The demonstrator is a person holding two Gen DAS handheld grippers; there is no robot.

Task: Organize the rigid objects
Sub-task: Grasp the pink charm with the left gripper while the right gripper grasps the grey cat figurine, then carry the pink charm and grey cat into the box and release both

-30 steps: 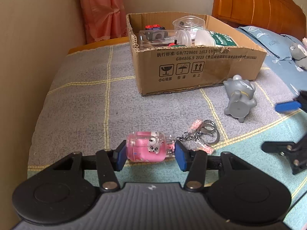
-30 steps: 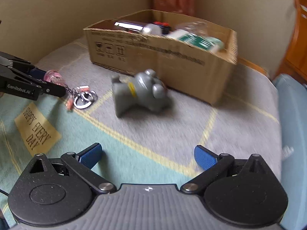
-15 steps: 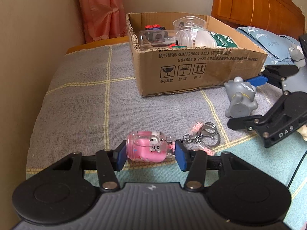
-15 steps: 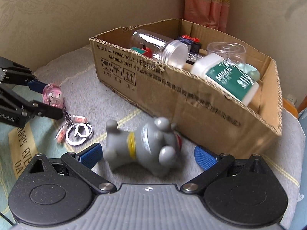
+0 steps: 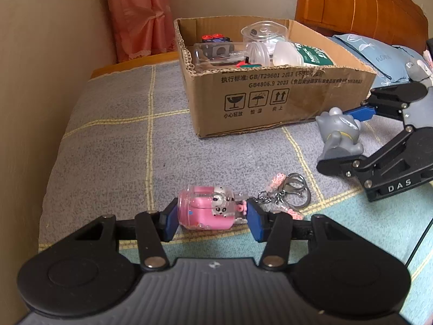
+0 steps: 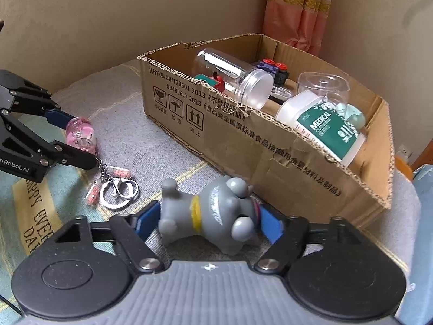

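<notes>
A small pink bottle charm (image 5: 205,214) lies on its side on the bed, and my left gripper (image 5: 212,218) is shut on its two ends. Its chain and key rings (image 5: 295,189) trail off to the right on the blanket. A grey toy figure (image 6: 213,211) lies on the grey cover in front of the cardboard box (image 6: 243,135). My right gripper (image 6: 208,219) is closing on it, a blue pad touching each side. From the left wrist view the same right gripper (image 5: 341,139) clasps the figure (image 5: 338,135) beside the box (image 5: 270,100).
The box holds clear jars (image 6: 232,78), a white and green tub (image 6: 322,124) and small toys. A wall (image 5: 40,81) runs along the bed's left edge. A curtain (image 5: 135,13), wooden headboard (image 5: 365,8) and blue pillow (image 5: 373,57) lie behind.
My right gripper moved in over the grey figure and its jaws narrowed from wide open until the pads touch it. The left gripper and pink charm stayed put.
</notes>
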